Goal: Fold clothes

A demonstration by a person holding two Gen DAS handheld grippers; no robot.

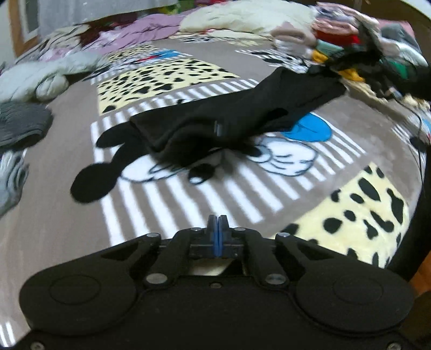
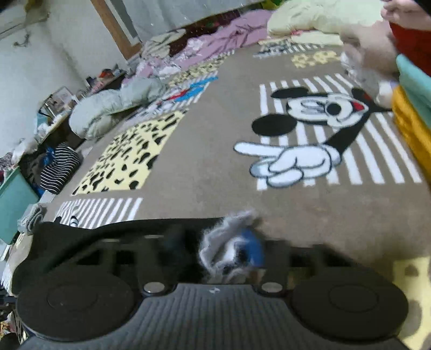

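Note:
A black garment [image 1: 221, 118] lies partly folded across the Mickey Mouse blanket [image 1: 172, 193], stretching from the middle toward the upper right. My left gripper [image 1: 217, 223] is shut and empty, held above the striped part of the blanket, short of the garment. In the right wrist view the black garment [image 2: 107, 231] drapes over the front of my right gripper [image 2: 234, 250]. Its fingers are blurred, with grey-white cloth [image 2: 231, 228] bunched at the blue pads [image 2: 253, 250]. The gripper looks shut on that cloth.
A heap of mixed clothes [image 1: 358, 51] lies at the far right, with stacked yellow and teal cloth [image 2: 412, 113] in the right wrist view. A pale puffy jacket [image 1: 45, 78] and a grey knit [image 1: 21, 123] lie at the left. Pink and cream bedding [image 1: 215, 18] lies at the back.

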